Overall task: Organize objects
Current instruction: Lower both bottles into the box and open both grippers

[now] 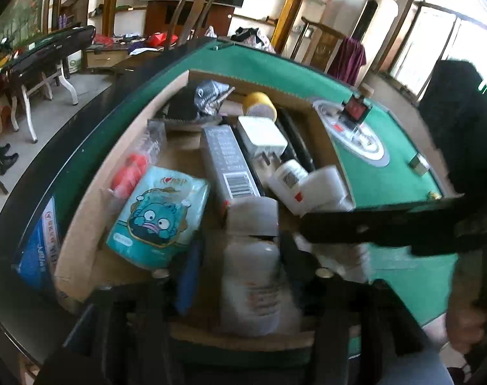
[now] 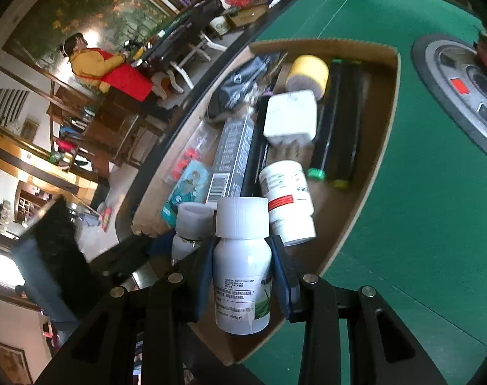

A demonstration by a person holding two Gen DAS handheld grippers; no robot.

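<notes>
Right gripper (image 2: 243,256) tilted down (bottle (image 2: 242,276) clamped)

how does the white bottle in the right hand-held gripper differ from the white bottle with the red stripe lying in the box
The held white bottle is clamped between the right hand-held gripper's blue pads; the red-striped bottle lies free in the cardboard box.
The held bottle's label shows a green picture; the other's shows a red band.
The held bottle narrows below its cap; the red-striped one looks squatter and straight-sided.
Both are white plastic with white caps.
</notes>
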